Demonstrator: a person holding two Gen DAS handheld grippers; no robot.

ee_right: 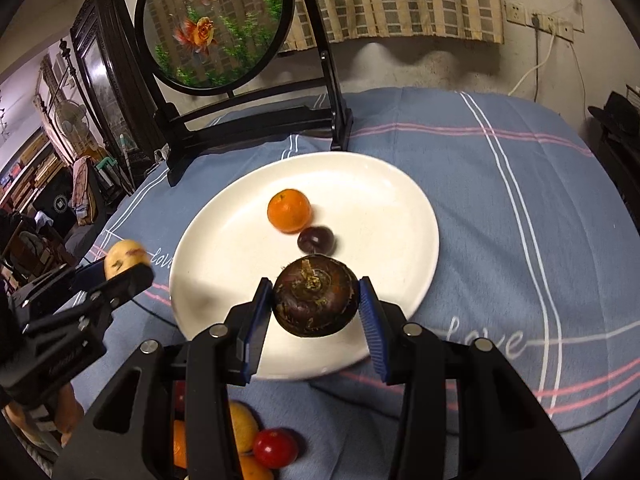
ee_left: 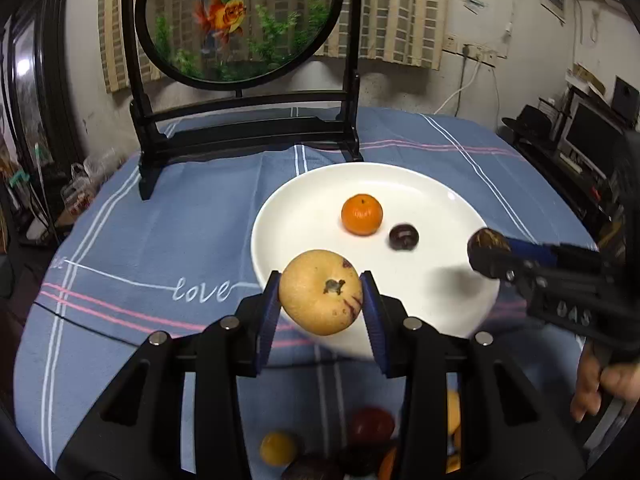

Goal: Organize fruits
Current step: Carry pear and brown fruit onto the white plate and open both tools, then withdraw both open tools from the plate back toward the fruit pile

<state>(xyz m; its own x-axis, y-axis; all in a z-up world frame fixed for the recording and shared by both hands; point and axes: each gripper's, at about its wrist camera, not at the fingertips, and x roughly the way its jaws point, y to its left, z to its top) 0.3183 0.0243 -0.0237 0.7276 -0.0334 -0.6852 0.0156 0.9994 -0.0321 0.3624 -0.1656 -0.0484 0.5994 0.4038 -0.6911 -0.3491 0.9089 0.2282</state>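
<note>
Between my left gripper (ee_left: pixel 321 294) pads I hold one round tan fruit (ee_left: pixel 320 291); my right gripper (ee_right: pixel 316 300) clamps one dark brown bulb (ee_right: pixel 315 295). Two pieces sit on the white plate (ee_right: pixel 224 248): one orange tangerine (ee_right: pixel 289 210), one small dark purple fruit (ee_right: pixel 315 239).

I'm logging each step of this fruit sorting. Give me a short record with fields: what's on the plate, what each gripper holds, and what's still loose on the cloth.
plate: white plate on the blue striped tablecloth
on plate: orange, small dark fruit beside it
left gripper: jaws shut on a yellowish pear, over the plate's near rim
right gripper: jaws shut on a dark brown round fruit, over the plate
loose fruit: pile near the camera, including a red one
</note>
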